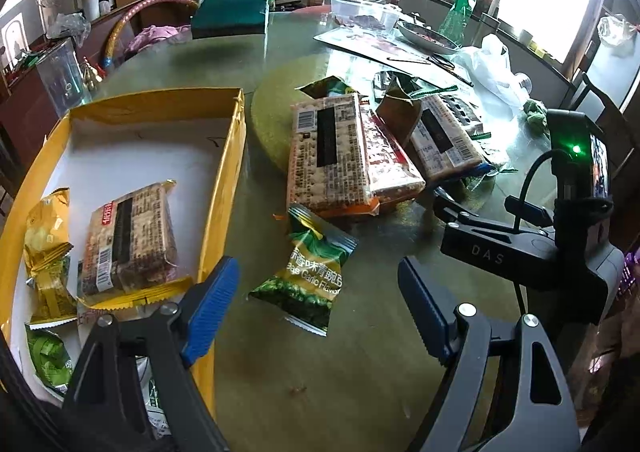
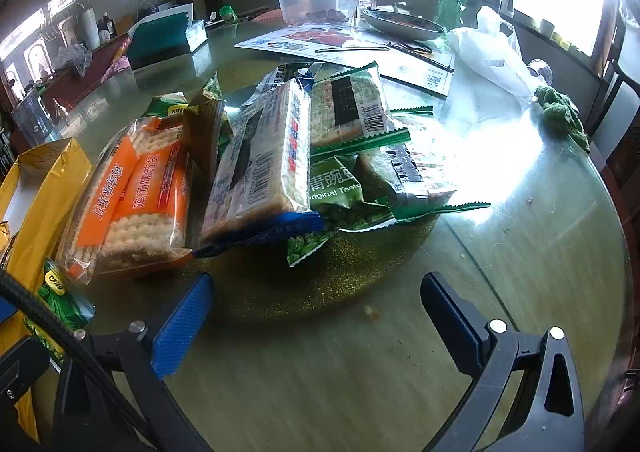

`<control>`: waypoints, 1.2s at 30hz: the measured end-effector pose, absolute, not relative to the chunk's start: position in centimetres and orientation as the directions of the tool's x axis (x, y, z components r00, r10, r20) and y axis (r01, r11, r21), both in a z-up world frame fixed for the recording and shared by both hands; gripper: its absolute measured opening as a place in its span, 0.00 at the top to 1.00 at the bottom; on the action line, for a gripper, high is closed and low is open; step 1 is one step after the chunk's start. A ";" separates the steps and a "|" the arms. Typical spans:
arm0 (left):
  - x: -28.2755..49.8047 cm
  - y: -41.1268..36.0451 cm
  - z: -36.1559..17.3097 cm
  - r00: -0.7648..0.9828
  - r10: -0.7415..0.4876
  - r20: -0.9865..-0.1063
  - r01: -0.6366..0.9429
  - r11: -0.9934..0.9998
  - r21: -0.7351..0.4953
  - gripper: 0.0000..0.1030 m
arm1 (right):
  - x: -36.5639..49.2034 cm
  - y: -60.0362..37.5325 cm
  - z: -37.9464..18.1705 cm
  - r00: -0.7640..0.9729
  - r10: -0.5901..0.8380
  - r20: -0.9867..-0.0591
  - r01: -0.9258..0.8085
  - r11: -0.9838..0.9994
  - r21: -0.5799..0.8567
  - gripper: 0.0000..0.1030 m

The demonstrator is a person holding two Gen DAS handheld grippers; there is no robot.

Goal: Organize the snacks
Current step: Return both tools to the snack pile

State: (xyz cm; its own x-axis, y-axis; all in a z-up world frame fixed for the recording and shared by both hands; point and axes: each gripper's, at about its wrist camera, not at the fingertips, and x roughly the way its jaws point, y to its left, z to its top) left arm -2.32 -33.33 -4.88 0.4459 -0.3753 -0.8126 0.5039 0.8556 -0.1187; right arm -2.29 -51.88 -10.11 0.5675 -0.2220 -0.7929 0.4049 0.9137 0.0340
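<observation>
Both wide-open, empty: left gripper (image 1: 320,316) nearest the light, crinkly pea packet (image 1: 306,272) beside the yellow box (image 1: 224,188)—pinch its sealed edge; right gripper (image 2: 316,316).

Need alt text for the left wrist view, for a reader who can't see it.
The open left gripper hovers over a green pea packet on a glass table, nothing between its jaws. At left, a yellow box holds a cracker pack and small packets; more cracker packs lie piled beyond.

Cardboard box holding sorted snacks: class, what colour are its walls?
Yellow walls on the cardboard box, white floor; left wrist view shows it best.
</observation>
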 end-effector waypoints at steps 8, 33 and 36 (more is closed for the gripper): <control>-2.4 -33.4 -4.9 0.443 -0.376 -0.814 0.502 0.856 -0.123 0.21 | -2.3 -51.9 -10.1 0.568 -0.222 -0.793 0.405 0.914 0.034 0.00; -2.5 -34.3 -5.9 0.427 -0.348 -0.835 0.523 0.848 -0.086 0.34 | -2.3 -51.9 -10.1 0.568 -0.224 -0.792 0.406 0.913 0.033 0.00; -2.3 -34.5 -6.3 0.404 -0.343 -0.848 0.524 0.847 -0.093 0.43 | -2.3 -51.9 -10.1 0.567 -0.224 -0.792 0.406 0.913 0.033 0.00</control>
